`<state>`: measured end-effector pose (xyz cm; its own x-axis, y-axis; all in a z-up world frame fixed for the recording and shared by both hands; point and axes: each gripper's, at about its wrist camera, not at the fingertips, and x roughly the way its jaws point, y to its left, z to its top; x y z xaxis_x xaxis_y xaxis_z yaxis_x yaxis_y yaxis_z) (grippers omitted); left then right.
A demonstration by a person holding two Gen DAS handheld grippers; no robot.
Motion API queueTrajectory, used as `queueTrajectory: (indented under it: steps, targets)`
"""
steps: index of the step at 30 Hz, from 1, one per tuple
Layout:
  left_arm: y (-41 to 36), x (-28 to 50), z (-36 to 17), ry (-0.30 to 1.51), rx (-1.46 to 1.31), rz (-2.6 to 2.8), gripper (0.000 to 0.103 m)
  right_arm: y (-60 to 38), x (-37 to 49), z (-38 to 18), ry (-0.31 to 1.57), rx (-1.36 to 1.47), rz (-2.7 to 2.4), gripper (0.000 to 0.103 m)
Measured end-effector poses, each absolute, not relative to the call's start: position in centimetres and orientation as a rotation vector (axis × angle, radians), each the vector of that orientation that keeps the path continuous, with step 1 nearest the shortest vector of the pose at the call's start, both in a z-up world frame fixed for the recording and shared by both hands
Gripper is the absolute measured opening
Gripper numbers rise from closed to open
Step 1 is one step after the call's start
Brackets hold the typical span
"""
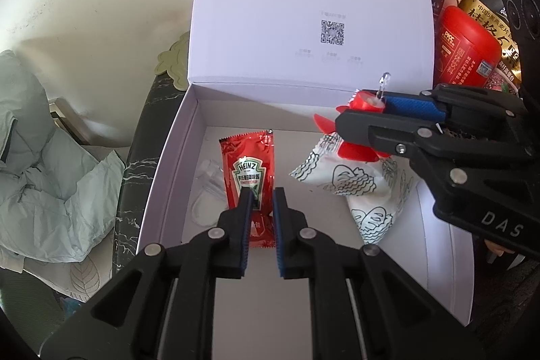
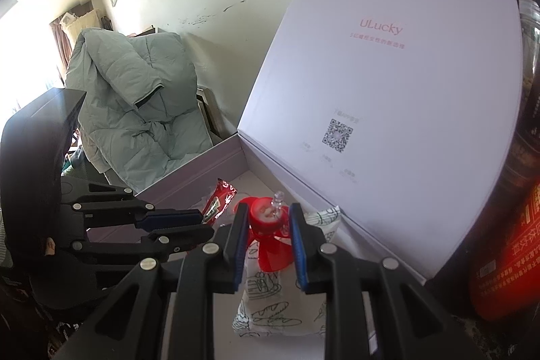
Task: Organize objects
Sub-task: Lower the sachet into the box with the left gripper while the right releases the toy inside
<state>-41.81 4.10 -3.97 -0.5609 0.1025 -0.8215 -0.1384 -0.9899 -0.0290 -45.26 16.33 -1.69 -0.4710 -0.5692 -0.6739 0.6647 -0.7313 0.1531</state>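
here a big white box (image 1: 168, 157) is seen lying open, with its lid (image 1: 303, 5) stood up beyond both sets of fingers. inside it, a white printed snack bag (image 2: 266, 309) is found just under the right gripper (image 2: 268, 218). a red ketchup packet (image 1: 248, 164) is laid flat on the box floor, just past the tips of the left gripper (image 1: 262, 194), and a clear plastic wrapper (image 1: 209, 188) is seen beside it. a small red fan toy (image 2: 266, 225) with a clear little bulb on top is clamped between the right fingers and is held above the snack bag. the left fingers are drawn almost together with nothing squeezed between them. it looks like the job is partly done: three things are already put in the box, and the fan toy is not yet set down. red tins and jars (image 1: 469, 46) are left outside, past the right fingers.
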Motion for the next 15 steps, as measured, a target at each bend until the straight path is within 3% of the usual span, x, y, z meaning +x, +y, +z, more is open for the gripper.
queueTrajectory:
  steps: [9,15]
  targets:
    - [3.9,-41.8,-3.4,0.048,-1.378,2.68,0.013,16.7,-45.2,-1.3,0.172,0.955,-2.235,0.029]
    - [4.1,-41.3,-2.2,0.06,-1.339,2.702,0.021,16.9,-44.5,-0.2,0.178,0.941,-2.25,0.038]
